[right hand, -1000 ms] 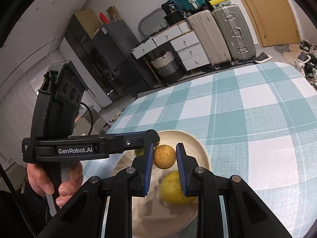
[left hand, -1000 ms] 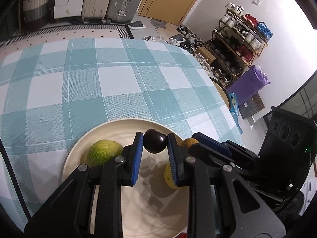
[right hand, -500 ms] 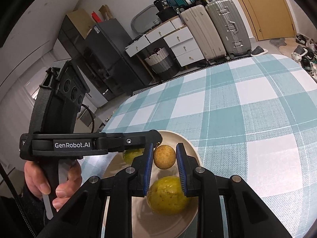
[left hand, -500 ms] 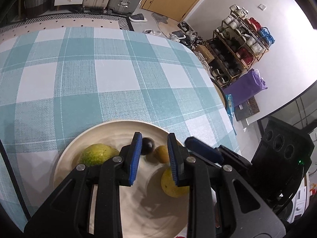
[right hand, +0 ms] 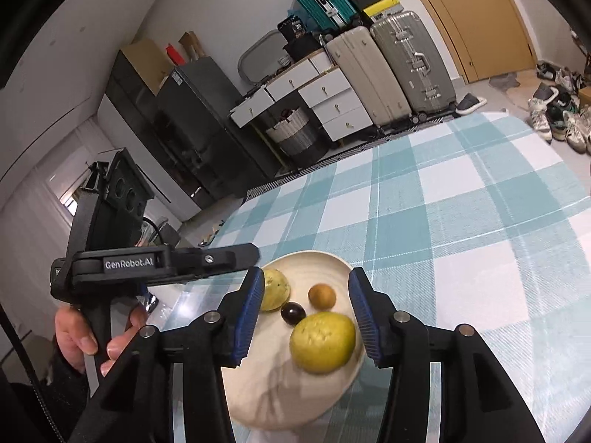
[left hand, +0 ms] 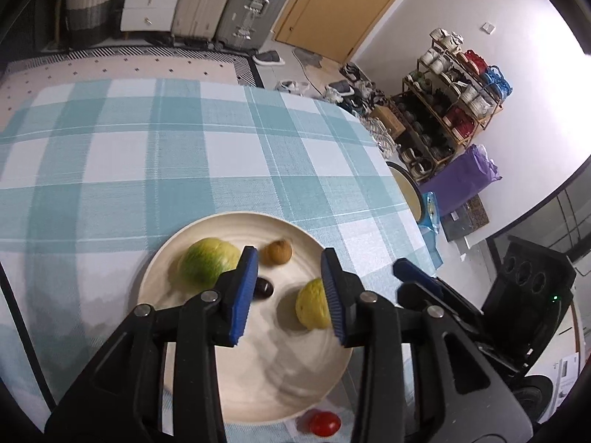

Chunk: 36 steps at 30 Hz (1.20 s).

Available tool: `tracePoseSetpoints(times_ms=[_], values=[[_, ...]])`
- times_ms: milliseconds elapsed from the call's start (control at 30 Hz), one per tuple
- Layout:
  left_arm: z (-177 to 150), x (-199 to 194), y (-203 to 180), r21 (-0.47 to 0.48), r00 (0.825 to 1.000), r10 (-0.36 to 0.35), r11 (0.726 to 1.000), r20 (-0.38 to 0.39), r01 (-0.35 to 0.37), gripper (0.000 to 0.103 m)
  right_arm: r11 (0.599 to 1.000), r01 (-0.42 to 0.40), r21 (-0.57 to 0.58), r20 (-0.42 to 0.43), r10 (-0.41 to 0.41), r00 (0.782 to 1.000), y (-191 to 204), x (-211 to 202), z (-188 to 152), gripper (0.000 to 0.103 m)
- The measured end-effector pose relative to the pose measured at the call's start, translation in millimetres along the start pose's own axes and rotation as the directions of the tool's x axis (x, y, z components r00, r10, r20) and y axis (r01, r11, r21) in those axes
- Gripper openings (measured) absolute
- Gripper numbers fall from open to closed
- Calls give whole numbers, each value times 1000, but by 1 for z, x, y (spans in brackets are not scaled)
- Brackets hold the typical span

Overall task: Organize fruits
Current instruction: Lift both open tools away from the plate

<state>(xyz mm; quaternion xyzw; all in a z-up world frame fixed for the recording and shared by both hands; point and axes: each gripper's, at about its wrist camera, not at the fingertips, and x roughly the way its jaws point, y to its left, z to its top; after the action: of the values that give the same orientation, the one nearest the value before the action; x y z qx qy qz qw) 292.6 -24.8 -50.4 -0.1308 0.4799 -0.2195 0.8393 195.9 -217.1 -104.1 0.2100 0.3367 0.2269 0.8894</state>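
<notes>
Reading the white lettering (right hand: 127,263) "GenRobot.AI" on the side of the left gripper (left hand: 289,254), from the right wrist view. Not making out the small print on the black box (right hand: 293,26) above the drawers (right hand: 325,99). Holding the left gripper spread above the plate (left hand: 221,221), its jaws having just been opening, pinching nothing. Holding the right gripper (right hand: 306,273) spread wider above the same plate, jaws also having just been opening, also empty. Seeing four fruits lying apart on the plate: green fruit (left hand: 207,264), brown fruit (left hand: 276,252), dark fruit (left hand: 263,288) and yellow fruit (left hand: 310,302). Losing one side of the green fruit and of the dark fruit behind the left blue pad (left hand: 242,295) in the left wrist view, and one side of the yellow fruit behind the other pad. Noticing a red fruit (left hand: 324,422) off the plate, on the checked cloth (left hand: 147,170) just beside the near rim, blurred and at the picture's bottom edge. Gripping the left handle with a hand (right hand: 74,332), partly cut off by the dark border. Seeing suitcases (right hand: 410,62) and a shoe rack (left hand: 450,110) beyond the table.
</notes>
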Motion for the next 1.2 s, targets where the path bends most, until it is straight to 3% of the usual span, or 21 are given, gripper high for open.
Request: tracePoseSetpoints(times_ms=[100, 167, 300, 433, 567, 633, 733, 800, 1200], values=[[-15, -18, -3, 3, 999, 38, 999, 26, -38, 40, 1000, 7, -15, 11, -7, 1000, 9, -16, -6, 55], [-28, -31, -5, 6, 998, 50, 999, 49, -51, 43, 1000, 12, -22, 27, -12, 1000, 15, -26, -11, 70], [-49, -55, -11, 12, 986, 121, 992, 113, -123, 57, 998, 14, -63, 38, -11, 999, 30, -43, -19, 72], [-67, -80, -22, 31, 959, 206, 976, 195, -216, 73, 997, 3, -80, 41, 0, 999, 42, -55, -28, 76], [-82, -104, -36, 53, 930, 247, 961, 271, -271, 80, 993, 17, -120, 51, -11, 999, 56, -67, -37, 86], [-88, -113, -44, 62, 911, 283, 947, 300, -315, 87, 988, 21, -150, 52, -14, 999, 65, -72, -43, 87], [-100, -123, -54, 62, 864, 370, 908, 342, -413, 103, 983, 39, -180, 49, -31, 998, 76, -78, -50, 96], [-110, -129, -56, 61, 850, 380, 901, 364, -429, 103, 980, 35, -198, 47, -26, 999, 82, -81, -54, 97], [-159, -130, -49, 47, 877, 380, 911, 295, -411, 103, 978, 39, -206, 25, -34, 999, 92, -93, -83, 102]])
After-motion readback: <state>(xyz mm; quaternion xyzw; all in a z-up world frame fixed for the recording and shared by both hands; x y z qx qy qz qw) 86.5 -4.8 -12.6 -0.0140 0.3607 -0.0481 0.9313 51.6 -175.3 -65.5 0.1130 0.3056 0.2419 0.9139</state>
